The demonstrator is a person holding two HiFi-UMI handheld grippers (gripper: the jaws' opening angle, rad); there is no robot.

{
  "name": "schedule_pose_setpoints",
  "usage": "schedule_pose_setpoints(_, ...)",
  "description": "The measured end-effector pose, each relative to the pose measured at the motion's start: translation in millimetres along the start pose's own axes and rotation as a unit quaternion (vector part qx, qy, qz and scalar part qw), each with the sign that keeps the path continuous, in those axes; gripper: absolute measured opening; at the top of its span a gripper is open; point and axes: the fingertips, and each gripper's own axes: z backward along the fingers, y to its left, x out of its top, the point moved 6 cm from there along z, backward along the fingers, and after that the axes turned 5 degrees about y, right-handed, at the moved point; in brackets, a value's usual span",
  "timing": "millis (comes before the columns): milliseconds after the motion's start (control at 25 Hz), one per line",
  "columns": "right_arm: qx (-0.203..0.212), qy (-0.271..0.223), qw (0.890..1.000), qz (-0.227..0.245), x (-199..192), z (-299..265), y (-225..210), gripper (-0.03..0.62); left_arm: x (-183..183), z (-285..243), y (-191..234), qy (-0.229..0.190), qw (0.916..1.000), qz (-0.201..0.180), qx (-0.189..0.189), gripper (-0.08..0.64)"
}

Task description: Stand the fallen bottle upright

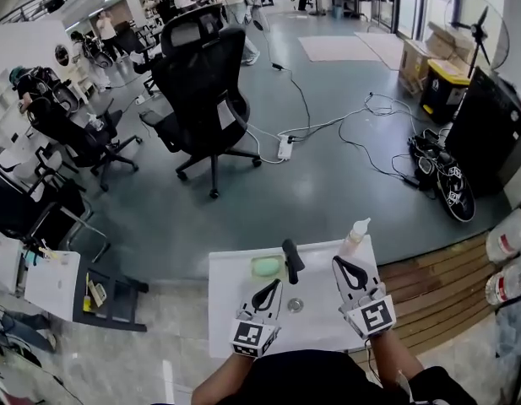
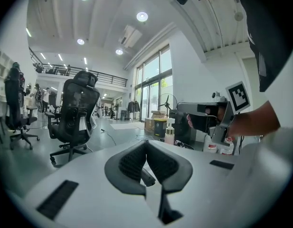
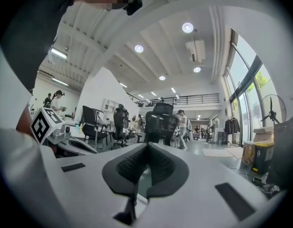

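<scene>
The bottle (image 1: 355, 237), pale with a white pump top, stands upright at the far right corner of the small white table (image 1: 230, 310). It also shows upright in the left gripper view (image 2: 169, 133), beyond the table edge line. My right gripper (image 1: 342, 264) hovers just behind the bottle, its jaws shut on nothing (image 3: 147, 145). My left gripper (image 1: 274, 284) is over the table's middle, shut and empty too (image 2: 146, 141). The right gripper (image 2: 210, 120) shows in the left gripper view, apart from the bottle.
On the table lie a green pad (image 1: 267, 266), a black handle-like thing (image 1: 291, 260) and a small round piece (image 1: 295, 305). Beyond are a black office chair (image 1: 201, 83), floor cables (image 1: 344, 125), boxes (image 1: 446, 78), and water jugs (image 1: 507, 260) at right.
</scene>
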Motion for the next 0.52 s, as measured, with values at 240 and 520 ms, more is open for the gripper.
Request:
schedule_pose_setpoints(240, 0.013, 0.002, 1.0, 0.021, 4.1, -1.3, 8.2, 0.011, 2.4, 3.5, -8.3, -0.007, 0.9993, -0.037, -0.004, 0.018)
schedule_pose_setpoints(520, 0.003, 0.0, 1.0, 0.025, 10.1, 0.8, 0.6, 0.011, 8.8, 7.7, -3.2, -0.012, 0.9991, -0.041, 0.007, 0.018)
